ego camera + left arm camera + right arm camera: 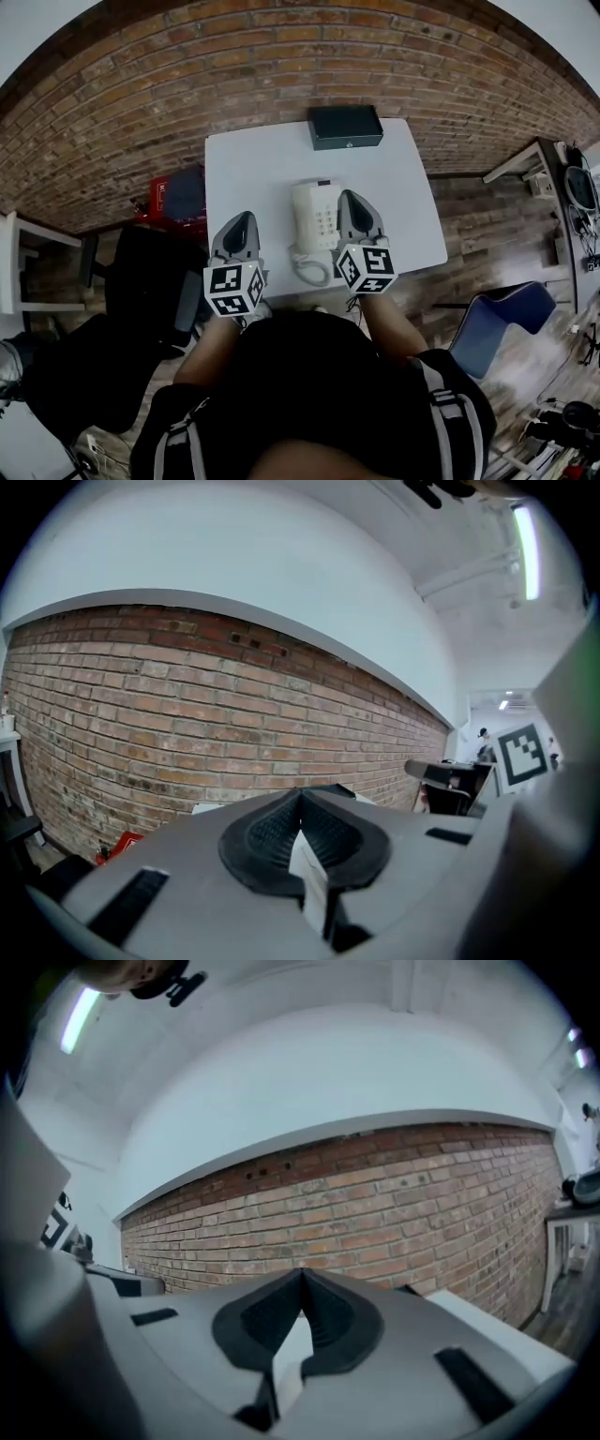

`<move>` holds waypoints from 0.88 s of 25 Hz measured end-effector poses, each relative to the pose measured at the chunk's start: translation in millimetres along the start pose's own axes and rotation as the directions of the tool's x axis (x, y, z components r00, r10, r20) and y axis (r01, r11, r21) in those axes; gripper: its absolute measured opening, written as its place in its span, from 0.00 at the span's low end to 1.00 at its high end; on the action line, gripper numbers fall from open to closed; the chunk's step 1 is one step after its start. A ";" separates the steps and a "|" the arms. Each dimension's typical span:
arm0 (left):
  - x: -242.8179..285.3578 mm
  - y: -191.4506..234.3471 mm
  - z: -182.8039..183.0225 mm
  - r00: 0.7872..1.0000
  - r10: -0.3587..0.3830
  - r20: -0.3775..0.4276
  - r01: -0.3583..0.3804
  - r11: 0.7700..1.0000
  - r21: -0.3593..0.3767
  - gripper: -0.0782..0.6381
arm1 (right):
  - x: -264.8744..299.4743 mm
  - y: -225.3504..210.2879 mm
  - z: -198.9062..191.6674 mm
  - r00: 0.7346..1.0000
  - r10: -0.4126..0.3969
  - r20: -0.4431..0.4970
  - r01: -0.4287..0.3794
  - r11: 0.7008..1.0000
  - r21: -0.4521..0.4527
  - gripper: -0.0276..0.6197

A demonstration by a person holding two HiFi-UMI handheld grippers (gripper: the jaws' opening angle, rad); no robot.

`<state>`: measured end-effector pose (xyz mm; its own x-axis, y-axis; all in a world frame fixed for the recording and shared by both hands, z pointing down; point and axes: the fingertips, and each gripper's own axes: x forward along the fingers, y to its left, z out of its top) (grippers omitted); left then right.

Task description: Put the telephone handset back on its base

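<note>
Clearly, both tools are pressed together and pinch nothing; the left tool [242,223] hovers over the front-left part of the white surface [253,159], well inside its left edge; the right tool [352,202] is just beside the right side of the white telephone [319,217] and partly covers it from above. The telephone stands about in the middle, near the front edge; its handset [302,216] seems to lie along the left part of the base; the coiled cord [309,272] curls close to the front edge. A black box [346,127] sits at the far edge by the brick wall [281,56]; the surface between box and telephone is bare, and so is the strip from the right tool to the right edge; a blue chair [502,314] stands well apart at the right.
</note>
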<state>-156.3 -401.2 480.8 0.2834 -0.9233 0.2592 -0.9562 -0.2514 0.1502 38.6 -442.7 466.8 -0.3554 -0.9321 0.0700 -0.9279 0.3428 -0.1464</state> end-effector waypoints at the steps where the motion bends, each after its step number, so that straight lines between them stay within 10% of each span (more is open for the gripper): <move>1: 1.7 -2.6 1.2 1.000 -0.007 0.003 0.007 1.000 0.003 0.11 | -5.3 2.3 8.9 1.000 0.004 0.027 -0.003 0.999 -0.036 0.04; 22: 8.3 -26.5 6.3 0.997 -0.075 0.001 0.075 0.997 0.032 0.11 | -31.4 12.1 17.9 0.999 -0.001 0.046 0.008 0.990 -0.139 0.04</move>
<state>-129.1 -404.0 473.0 0.3541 -0.9022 0.2462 -0.9342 -0.3288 0.1387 40.6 -411.3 445.1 -0.3488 -0.9369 0.0246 -0.9372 0.3487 -0.0075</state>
